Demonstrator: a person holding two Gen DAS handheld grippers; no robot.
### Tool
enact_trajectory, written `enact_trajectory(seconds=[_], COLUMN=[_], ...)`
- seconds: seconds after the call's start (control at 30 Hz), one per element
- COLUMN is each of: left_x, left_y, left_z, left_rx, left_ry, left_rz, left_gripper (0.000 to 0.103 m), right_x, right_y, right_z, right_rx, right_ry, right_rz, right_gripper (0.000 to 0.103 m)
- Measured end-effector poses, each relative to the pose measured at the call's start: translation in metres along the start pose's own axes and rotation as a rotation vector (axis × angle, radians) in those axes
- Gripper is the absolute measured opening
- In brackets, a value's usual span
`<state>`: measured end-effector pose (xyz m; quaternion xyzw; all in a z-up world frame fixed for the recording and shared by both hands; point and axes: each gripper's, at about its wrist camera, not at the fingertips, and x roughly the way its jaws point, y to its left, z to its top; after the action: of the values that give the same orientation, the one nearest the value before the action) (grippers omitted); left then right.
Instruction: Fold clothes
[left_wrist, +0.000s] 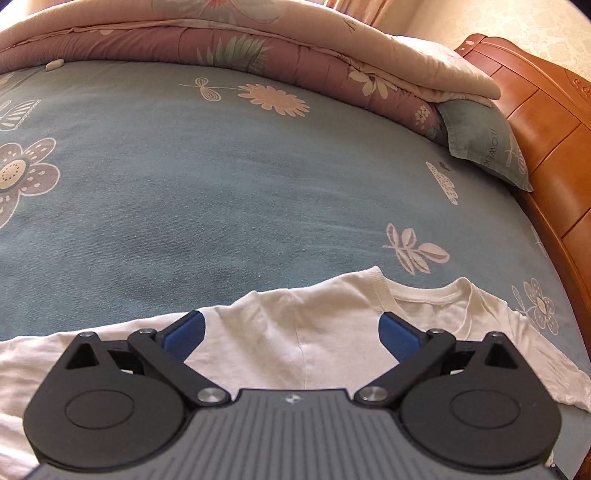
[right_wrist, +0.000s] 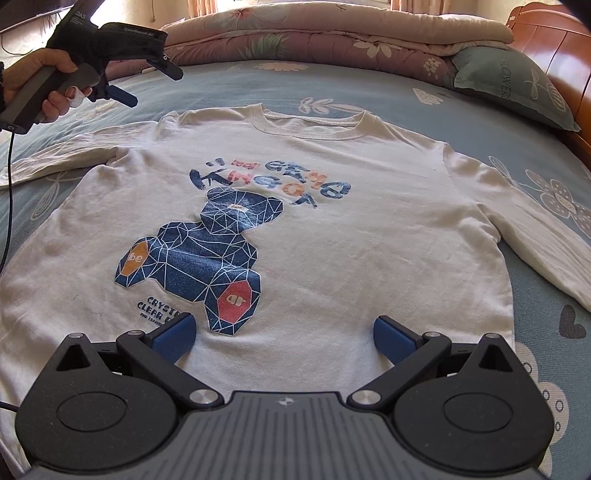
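Here the white sweatshirt (right_wrist: 332, 229) lies flat and face up on the bed sheet (left_wrist: 221, 177), sleeves spread toward 9 and 3 o'clock, a lay that suits squaring it for folding. The right gripper (right_wrist: 284, 334) hangs over its hem at 6 o'clock, jaws wide apart, holding nothing. The left gripper (left_wrist: 291, 330) hovers by the shoulder near the collar, equally wide and empty. A folded quilt (right_wrist: 332, 40) and pillow (right_wrist: 517, 88) sit toward 12 o'clock, beside the wooden headboard (left_wrist: 546, 122).

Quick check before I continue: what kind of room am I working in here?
Most likely a bedroom: the white shirt lies on a flower-printed bed sheet, with a folded quilt, pillow and wooden headboard behind.
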<state>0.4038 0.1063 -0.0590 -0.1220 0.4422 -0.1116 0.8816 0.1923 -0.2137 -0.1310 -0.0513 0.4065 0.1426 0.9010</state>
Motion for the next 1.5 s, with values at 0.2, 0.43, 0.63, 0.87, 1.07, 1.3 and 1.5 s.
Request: enact_trajectory(seconds=[0.2, 0.43, 0.63, 0.87, 1.07, 1.3, 1.5], left_x=[-0.025, -0.005, 0.002, -0.017, -0.027, -0.036, -0.047], left_y=[0.012, 0.035, 0.048, 0.064, 0.069, 0.076, 0.101], left_z=[-0.034, -0.061, -0.068, -0.076, -0.072, -0.078, -0.075], left_rx=[-0.052, -0.185, -0.197, -0.206, -0.25, -0.29, -0.318], left_ry=[0.023, 0.059, 0.054, 0.026, -0.008, -0.02, -0.055], left_rz=[-0.062, -0.11, -0.082, -0.057, -0.095, -0.01, 0.048], left_gripper=[0.1, 0.1, 0.1, 0.1, 0.1, 0.1, 0.1], right_x=[-0.001, -0.001, -0.001, -0.001, -0.001, -0.001, -0.002], right_y=[0.002, 0.002, 0.001, 0.001, 0.002, 0.002, 0.003], right_z=[-0.001, -0.002, -0.002, -0.003, -0.003, -0.002, -0.003], right_rx=[0.005, 0.006, 0.006, 0.007, 0.008, 0.013, 0.015], right_ry=[-0.004, -0.009, -0.011, -0.016, -0.014, -0.008, -0.01], right_rz=[-0.01, -0.01, -0.011, -0.01, -0.013, -0.018, -0.021], right_gripper=[0.103, 0.103, 0.103, 0.103, 0.103, 0.103, 0.103])
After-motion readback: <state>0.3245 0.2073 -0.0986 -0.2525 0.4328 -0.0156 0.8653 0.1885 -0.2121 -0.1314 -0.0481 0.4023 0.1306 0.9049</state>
